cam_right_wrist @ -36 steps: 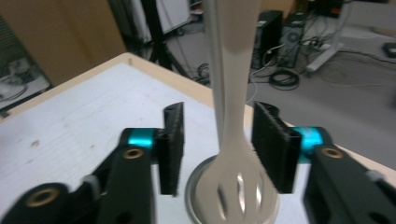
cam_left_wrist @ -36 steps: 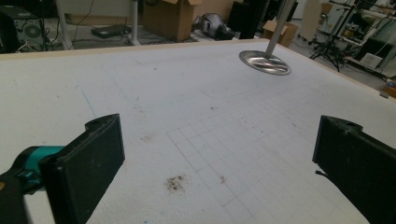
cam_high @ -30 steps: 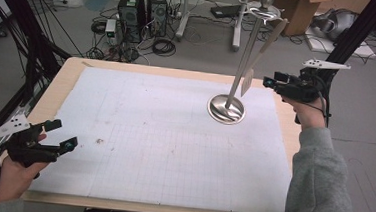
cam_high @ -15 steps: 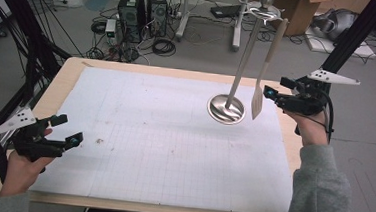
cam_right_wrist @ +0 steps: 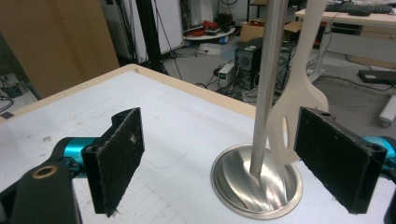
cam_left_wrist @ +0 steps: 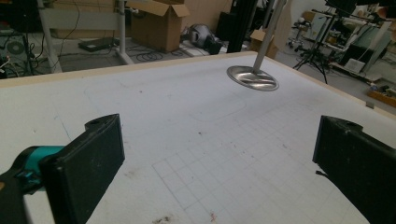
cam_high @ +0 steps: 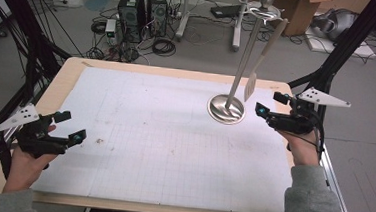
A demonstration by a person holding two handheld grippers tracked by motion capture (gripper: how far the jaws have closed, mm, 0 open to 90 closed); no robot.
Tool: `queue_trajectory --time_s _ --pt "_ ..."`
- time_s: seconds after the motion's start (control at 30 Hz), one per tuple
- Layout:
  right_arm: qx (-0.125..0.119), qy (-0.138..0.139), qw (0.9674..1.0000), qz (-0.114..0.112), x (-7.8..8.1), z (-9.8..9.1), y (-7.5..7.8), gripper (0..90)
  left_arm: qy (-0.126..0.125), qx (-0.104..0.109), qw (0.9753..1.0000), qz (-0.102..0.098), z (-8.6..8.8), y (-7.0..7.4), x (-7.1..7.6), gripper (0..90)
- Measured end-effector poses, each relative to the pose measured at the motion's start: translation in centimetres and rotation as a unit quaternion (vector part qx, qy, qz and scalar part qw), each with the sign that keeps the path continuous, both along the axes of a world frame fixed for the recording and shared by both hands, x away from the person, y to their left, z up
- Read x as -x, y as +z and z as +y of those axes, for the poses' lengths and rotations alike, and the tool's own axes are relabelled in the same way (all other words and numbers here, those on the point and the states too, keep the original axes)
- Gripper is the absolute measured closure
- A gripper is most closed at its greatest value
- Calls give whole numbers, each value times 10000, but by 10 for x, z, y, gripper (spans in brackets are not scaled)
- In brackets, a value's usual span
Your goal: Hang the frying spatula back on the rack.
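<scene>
A metal stand (cam_high: 226,109) with a round base and a tall pole stands on the right of the white mat (cam_high: 163,149). A white slotted spatula (cam_high: 251,83) hangs from the stand's top, its blade just above the base. My right gripper (cam_high: 269,104) is right of the base, a short way from the blade. It is open; its jaws have just been opening, with nothing between them. In the right gripper view (cam_right_wrist: 224,158) the spatula (cam_right_wrist: 299,93) and pole (cam_right_wrist: 266,84) hang beyond the pads. My left gripper (cam_high: 72,126) is open over the mat's left edge, likewise (cam_left_wrist: 219,163).
The wooden table edge (cam_high: 51,96) frames the gridded mat. Small dark specks (cam_high: 98,141) lie near the left gripper. Black frame struts (cam_high: 340,51) rise at the table's right, and computers, cables and boxes sit on the floor beyond.
The right gripper has drawn back from the stand toward the table's right edge with its jaws wider. The spatula, earlier at its jaws, now hangs free. The left gripper barely moved.
</scene>
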State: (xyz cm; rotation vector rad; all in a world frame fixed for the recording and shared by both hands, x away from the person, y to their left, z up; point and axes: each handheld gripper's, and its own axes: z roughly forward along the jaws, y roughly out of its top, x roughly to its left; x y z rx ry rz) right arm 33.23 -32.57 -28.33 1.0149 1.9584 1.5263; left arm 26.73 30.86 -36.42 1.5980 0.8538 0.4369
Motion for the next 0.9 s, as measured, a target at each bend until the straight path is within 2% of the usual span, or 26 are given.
queue_trajectory --time_s 0.2,0.5,0.9 --pt "-20 55 10000 1 10 6 -11 152 6 -42 10000 -29 -3 3 2 25" --pt "115 110 9998 -96 25 12 -22 153 -8 -53 10000 -82 -4 6 4 25" --pt "86 133 9995 -267 45 17 -36 153 149 -13 9999 -69 -1 6 5 25"
